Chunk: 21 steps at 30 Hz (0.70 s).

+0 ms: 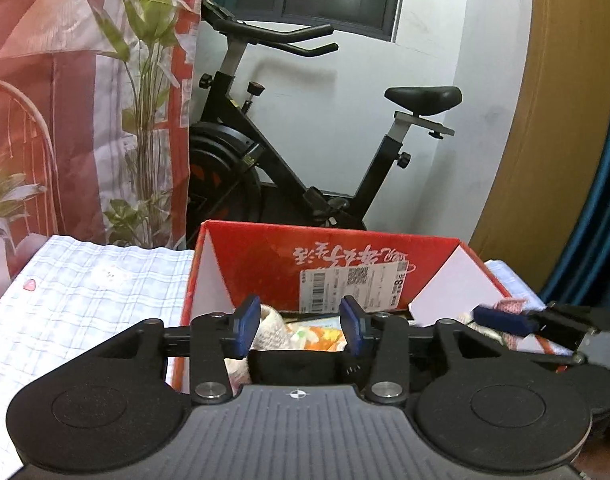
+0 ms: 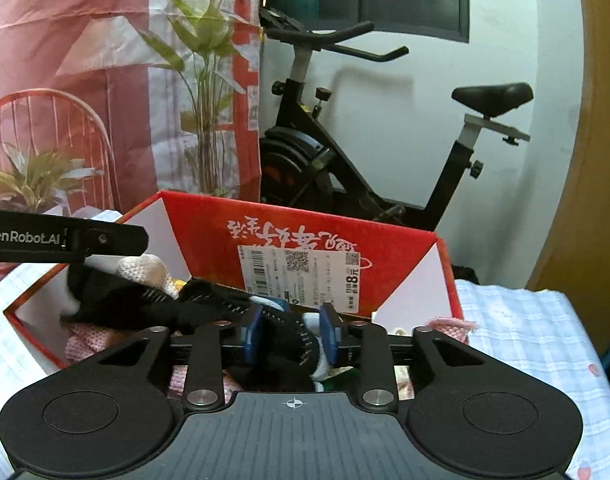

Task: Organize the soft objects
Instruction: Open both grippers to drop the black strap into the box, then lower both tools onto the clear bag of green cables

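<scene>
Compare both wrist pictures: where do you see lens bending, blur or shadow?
Left wrist view: the wooden panel bows into a curve, and the right tongs are smeared. Right wrist view: the same curving toward the edges; the exercise bike throws a soft shadow on the white wall.

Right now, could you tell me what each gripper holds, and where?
The left gripper holds nothing. A sock sits mid-length between the right gripper's pads; grip cannot be told.
</scene>
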Available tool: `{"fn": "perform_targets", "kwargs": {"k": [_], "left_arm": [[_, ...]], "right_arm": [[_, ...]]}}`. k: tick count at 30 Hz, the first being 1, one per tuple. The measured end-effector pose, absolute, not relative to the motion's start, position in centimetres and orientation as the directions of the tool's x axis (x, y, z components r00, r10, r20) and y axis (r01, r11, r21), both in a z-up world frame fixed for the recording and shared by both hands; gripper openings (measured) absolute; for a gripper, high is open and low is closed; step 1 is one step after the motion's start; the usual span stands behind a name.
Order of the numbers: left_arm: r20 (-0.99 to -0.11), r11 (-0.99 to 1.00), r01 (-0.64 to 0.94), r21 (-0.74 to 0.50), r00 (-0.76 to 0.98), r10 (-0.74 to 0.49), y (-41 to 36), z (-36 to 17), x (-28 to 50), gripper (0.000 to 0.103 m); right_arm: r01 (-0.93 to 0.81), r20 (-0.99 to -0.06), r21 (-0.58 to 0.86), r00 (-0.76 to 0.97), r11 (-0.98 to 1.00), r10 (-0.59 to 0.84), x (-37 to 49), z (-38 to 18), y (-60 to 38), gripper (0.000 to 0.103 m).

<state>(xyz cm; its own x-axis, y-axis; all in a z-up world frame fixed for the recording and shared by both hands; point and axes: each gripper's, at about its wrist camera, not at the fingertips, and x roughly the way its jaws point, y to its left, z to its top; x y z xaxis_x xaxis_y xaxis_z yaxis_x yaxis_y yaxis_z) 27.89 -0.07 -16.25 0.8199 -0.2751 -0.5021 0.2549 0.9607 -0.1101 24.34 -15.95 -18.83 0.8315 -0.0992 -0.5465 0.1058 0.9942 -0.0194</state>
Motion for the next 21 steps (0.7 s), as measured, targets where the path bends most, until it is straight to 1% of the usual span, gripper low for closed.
{"fn": "perform_targets", "kwargs": {"k": [5,9,12,14,16,21], "left_arm": [[-0.495,0.956,0.256,-0.140,0.819,-0.292,1.3,-15.9,26.4,0.053],[-0.490,0.953,0.269,-0.135,0.818,-0.301,2.1,-15.4,24.5,0.053],[-0.476,0.948,0.280,-0.151,0.820,-0.318,2.9,-15.3,22.3,0.053],[-0.465,0.945,0.280,-0.166,0.823,-0.326,3.6,-15.4,20.6,0.053],[-0.472,0.945,0.277,-0.176,0.819,-0.327,4.3,-16.1,19.1,0.053],[-0.527,0.938,0.275,-0.210,0.776,-0.346,5.5,-18.9,16.9,0.053]], "right_arm": [[0.128,-0.524,-0.044,0.841,0.991,-0.132,23.1,-18.3,-16.3,0.048],[0.124,-0.491,-0.033,0.862,0.992,-0.124,21.1,-17.6,-16.5,0.051],[0.107,-0.446,-0.006,0.889,0.994,-0.098,19.0,-17.0,-16.5,0.058],[0.099,-0.413,0.012,0.907,0.995,-0.085,17.6,-16.7,-16.4,0.059],[0.100,-0.393,0.027,0.916,0.995,-0.081,16.0,-16.5,-16.4,0.059],[0.090,-0.357,0.049,0.932,0.995,-0.067,12.5,-17.0,-15.9,0.059]]}}
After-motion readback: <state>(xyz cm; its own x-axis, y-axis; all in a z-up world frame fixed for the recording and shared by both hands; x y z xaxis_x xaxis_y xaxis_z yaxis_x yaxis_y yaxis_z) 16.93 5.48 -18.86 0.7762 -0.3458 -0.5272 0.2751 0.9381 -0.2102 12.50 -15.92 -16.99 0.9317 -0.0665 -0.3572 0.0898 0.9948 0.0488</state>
